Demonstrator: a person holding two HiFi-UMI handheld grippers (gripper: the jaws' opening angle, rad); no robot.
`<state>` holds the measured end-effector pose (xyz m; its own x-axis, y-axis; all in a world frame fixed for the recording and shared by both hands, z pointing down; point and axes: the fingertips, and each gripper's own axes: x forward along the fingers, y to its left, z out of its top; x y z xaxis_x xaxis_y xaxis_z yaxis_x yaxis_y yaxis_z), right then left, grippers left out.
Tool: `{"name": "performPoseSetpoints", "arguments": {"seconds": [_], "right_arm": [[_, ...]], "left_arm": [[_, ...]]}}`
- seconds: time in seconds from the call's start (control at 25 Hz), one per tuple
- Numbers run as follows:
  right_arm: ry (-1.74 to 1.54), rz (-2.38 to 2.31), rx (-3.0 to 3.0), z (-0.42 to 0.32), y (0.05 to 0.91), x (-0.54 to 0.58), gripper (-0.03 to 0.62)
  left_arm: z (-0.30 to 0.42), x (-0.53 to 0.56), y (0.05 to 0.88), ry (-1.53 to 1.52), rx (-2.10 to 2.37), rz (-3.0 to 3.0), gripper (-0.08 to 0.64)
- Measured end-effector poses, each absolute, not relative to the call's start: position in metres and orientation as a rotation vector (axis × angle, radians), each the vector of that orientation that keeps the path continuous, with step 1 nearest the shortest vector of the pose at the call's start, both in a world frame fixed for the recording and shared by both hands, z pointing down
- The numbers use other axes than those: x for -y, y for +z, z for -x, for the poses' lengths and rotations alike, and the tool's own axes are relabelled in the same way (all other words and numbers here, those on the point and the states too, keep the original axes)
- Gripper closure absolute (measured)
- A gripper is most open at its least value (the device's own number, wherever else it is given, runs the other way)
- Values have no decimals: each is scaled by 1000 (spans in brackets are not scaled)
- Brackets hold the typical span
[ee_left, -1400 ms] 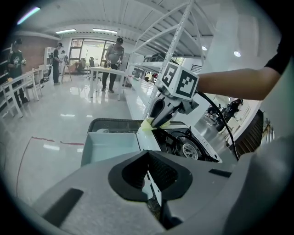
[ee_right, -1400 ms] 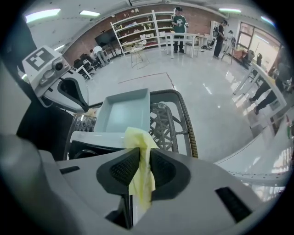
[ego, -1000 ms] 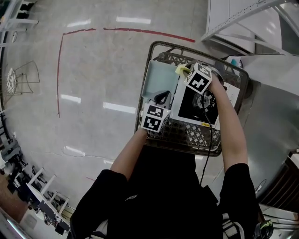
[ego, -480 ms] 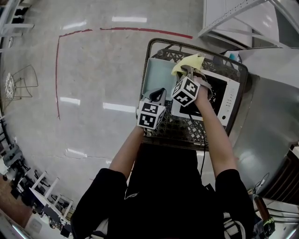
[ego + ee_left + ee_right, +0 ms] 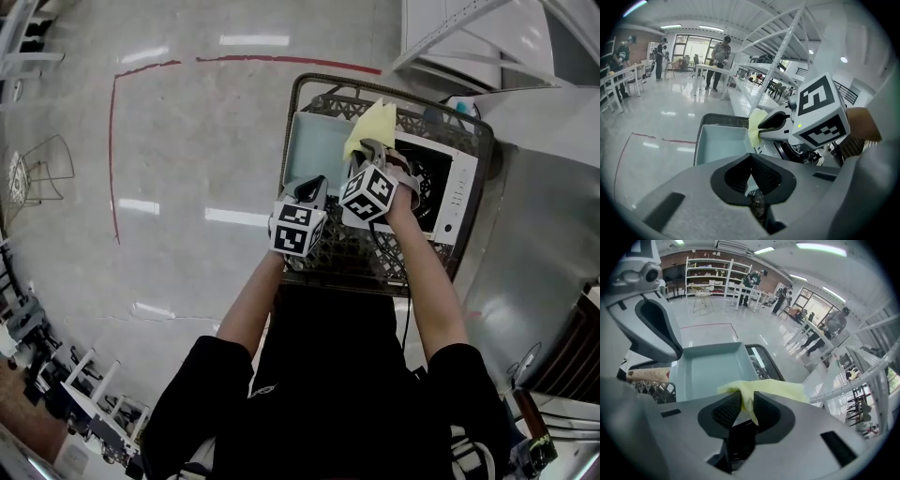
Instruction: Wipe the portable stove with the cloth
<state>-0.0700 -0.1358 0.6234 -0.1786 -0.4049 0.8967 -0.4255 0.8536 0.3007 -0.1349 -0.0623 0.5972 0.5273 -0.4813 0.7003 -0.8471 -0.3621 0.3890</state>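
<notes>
Compared with a second earlier, the right gripper (image 5: 367, 150) is seen shifted left off the black top of the portable stove (image 5: 441, 183). The yellow cloth (image 5: 373, 127) is now held up over the upper middle of the basket (image 5: 323, 89). The jaws have just been closing and are pinched on a fold of the cloth. The left gripper (image 5: 315, 187) is held at the basket's lower left, jaws together on nothing. The stove lies uncovered in the basket's right half, so the wiping is judged interrupted while the cloth is re-gripped.
</notes>
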Motion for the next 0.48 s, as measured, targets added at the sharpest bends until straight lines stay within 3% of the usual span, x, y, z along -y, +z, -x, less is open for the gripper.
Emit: {"name": "performPoseSetpoints", "arguments": {"seconds": [0.48], "right_arm": [[133, -721, 1831, 66, 621, 106, 520]], "left_arm": [[130, 53, 598, 618, 1071, -2026, 545]]}}
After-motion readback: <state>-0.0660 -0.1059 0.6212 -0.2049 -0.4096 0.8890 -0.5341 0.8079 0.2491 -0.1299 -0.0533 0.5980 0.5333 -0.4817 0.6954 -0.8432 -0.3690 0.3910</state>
